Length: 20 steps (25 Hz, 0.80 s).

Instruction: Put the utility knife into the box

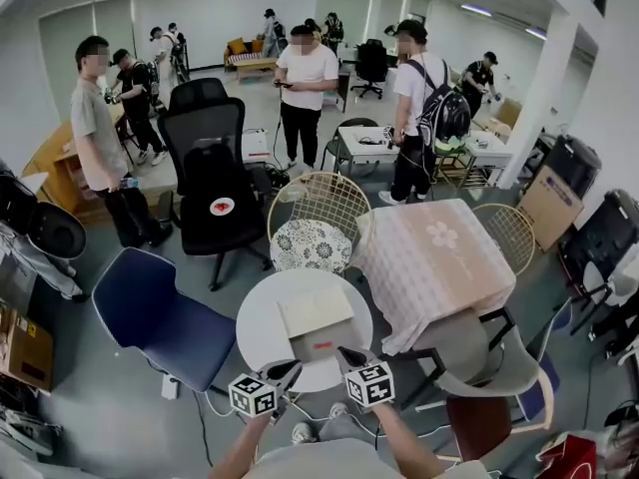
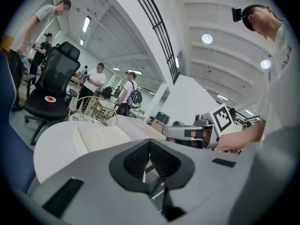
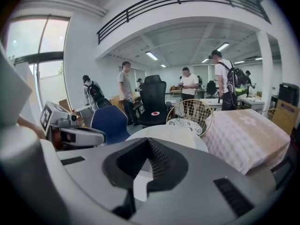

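Open office space fills the head view, with several people standing among chairs and tables. Nearest the camera, a round white desk (image 1: 258, 329) carries a cream box (image 1: 318, 319) near its middle. A blue chair (image 1: 150, 312) stands left of the desk and a wire chair (image 1: 318, 213) behind it. A checked cloth (image 1: 429, 262) drapes the furniture to the right. Both claws hover over the desk's near edge, just short of the box. The left claw (image 1: 288, 370) and the right claw (image 1: 348, 356) each point toward it.

From the left gripper view, the left claw (image 2: 150, 143) is clenched, its pads meeting at the tips with nothing between them. Beyond it lie the desk and the box (image 2: 96, 137), and the right claw (image 2: 168, 131) reaches in from the right.

From the right gripper view, the right claw (image 3: 149, 144) is likewise clenched and empty, with the desk (image 3: 180, 135) ahead of it. The left claw (image 3: 96, 137) shows at the left. The utility knife cannot be made out in any of the three views.
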Available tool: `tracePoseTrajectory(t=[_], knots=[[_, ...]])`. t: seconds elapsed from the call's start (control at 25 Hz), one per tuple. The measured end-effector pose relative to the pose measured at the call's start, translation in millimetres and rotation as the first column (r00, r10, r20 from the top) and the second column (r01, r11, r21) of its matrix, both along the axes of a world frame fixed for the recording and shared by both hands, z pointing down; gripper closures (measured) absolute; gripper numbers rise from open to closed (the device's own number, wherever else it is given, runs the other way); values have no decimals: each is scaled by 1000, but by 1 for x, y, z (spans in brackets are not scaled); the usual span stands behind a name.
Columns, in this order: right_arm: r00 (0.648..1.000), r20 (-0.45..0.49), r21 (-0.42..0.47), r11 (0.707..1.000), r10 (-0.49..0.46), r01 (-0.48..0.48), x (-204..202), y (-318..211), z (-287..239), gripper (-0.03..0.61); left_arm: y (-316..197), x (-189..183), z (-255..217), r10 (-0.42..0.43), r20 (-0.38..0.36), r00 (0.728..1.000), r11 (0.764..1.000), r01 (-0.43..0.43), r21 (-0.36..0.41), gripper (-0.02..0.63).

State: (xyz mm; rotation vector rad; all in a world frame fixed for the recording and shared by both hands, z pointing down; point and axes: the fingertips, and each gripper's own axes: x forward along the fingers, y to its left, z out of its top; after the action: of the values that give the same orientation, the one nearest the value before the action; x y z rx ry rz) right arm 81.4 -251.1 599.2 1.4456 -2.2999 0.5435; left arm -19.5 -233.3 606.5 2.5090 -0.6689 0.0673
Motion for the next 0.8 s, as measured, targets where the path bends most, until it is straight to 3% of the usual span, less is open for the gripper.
tracePoseTrajectory(t=[0.24,0.44,0.8], knots=[[995,92,9,999,48,-49,7,33,1,561,18,8,-13,0,-3,1000,999,0,39,603],[990,137,80,996,38,-50,16,64,-11,561,45,24,-20,-2,5,1000,998,2,64,603],[997,74,143,990,-2,-9,33,172,-19,561,147,53,-27,-7,9,1000,996,7,88,603]])
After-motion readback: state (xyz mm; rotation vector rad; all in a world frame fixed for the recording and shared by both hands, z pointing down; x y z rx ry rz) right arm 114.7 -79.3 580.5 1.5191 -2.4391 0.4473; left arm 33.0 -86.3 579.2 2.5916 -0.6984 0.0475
